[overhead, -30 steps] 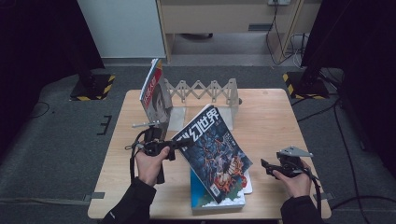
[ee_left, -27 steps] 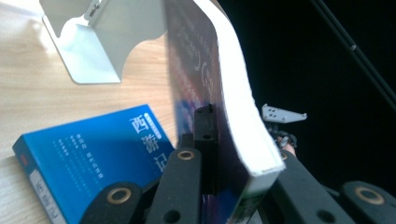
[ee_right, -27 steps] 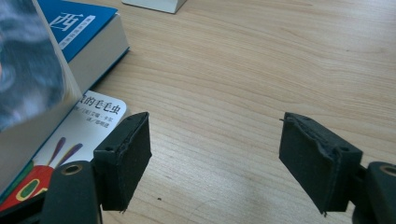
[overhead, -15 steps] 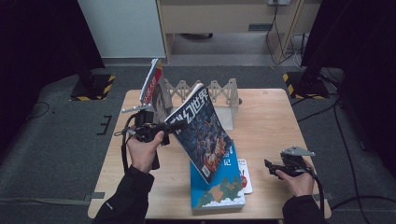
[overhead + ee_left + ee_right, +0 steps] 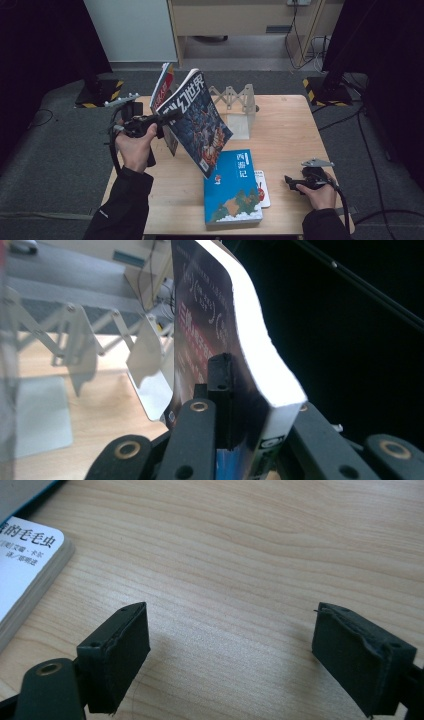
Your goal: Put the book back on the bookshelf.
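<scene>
Dark-covered magazine [image 5: 197,120], clamped at its edge by the left gripper [image 5: 165,119], hangs tilted above the table [image 5: 285,125], hiding part of the folding rack [image 5: 235,100]; right gripper [image 5: 292,181], jaws just widened, holds nothing.

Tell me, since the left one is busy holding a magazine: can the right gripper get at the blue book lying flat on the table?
Probably yes. The right gripper is open and empty, with bare table between it and the blue book; a white book lies alongside.

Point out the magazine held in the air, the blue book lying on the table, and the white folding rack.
magazine [image 5: 200,120], high view, middle of its cover
blue book [image 5: 232,187], high view, middle of its cover
folding rack [image 5: 239,111], high view, its right end panel
</scene>
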A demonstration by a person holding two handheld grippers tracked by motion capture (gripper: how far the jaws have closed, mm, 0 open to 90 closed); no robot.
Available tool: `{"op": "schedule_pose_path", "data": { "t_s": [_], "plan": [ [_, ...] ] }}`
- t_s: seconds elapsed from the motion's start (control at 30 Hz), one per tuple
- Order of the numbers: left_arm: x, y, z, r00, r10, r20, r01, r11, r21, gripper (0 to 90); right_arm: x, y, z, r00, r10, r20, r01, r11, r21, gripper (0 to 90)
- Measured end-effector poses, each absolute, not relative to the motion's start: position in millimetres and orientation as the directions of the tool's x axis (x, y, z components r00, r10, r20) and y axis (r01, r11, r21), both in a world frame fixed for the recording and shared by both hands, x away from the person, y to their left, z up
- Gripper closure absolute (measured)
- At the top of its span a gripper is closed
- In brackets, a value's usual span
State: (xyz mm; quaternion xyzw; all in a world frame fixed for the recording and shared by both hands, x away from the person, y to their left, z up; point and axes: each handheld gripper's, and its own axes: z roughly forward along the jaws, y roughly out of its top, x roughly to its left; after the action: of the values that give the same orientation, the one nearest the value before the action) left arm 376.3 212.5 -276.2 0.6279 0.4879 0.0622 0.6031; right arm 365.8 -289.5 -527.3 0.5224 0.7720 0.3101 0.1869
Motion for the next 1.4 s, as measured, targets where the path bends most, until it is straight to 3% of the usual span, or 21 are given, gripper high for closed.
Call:
{"op": "schedule_pose_path", "data": {
  "t_s": [0.73,1.4],
  "plan": [
    [406,242,-244,0.373,0.858,-0.353,0.421,0.182,0.889,81.9,365,-284,-539,-0.406,0.914,0.010,0.652,0.282,0.704,1.2],
    [436,226,-255,0.260,0.940,-0.219,0.376,0.110,0.920,81.9,365,-284,-539,-0.407,0.913,0.012,0.652,0.282,0.704,1.1]
  ]
}}
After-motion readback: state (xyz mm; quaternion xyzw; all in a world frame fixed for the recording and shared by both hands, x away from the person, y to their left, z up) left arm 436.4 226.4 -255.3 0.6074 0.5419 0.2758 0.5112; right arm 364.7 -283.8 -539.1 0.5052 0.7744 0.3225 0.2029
